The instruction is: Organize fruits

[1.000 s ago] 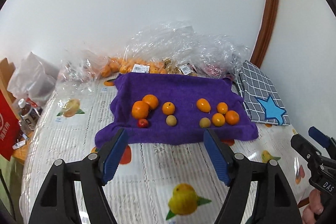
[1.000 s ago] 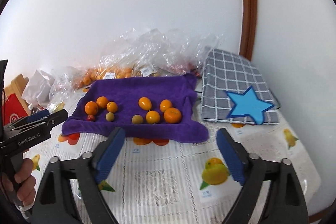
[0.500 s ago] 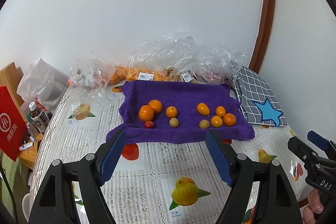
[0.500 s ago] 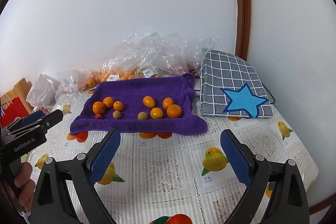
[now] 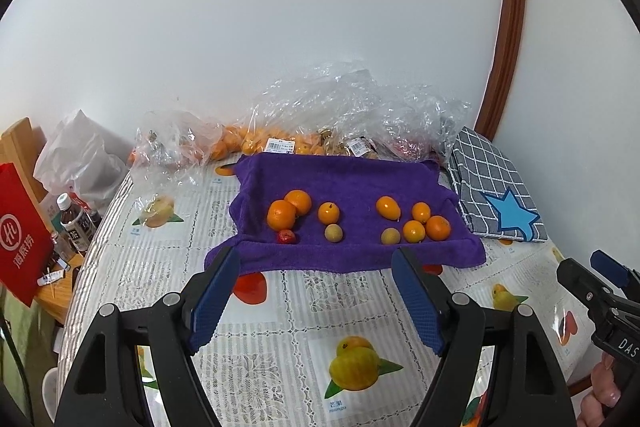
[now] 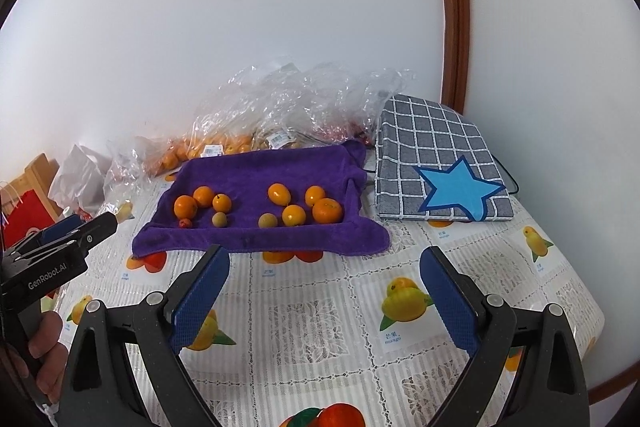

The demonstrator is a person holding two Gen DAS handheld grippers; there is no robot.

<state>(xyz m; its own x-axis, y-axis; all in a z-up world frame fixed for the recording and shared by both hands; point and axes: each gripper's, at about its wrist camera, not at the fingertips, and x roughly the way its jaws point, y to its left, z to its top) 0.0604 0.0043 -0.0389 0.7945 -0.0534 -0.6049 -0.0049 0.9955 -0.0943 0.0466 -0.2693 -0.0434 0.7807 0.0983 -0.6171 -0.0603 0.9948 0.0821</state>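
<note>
White wall and a fruit-print plastic tablecloth point(image 5: 280, 311) frame both tongs, the left gripper point(image 5: 316, 263) and right gripper point(image 6: 324, 263), each gaping with nothing between the ribbed blue pads, hovering short of the towel point(image 5: 360, 179). Beyond them the fruits point(image 5: 282, 214) sit on that plush purple towel in two loose clusters. Being round, smooth and small, they look likely to roll off or squirt out of a pinch, and the towel could snag and drag under a low pad.

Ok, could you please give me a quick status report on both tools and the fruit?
Left tool open, empty. Right tool open, empty. Fruit in two groups on purple towel. Nothing in the way.
</note>
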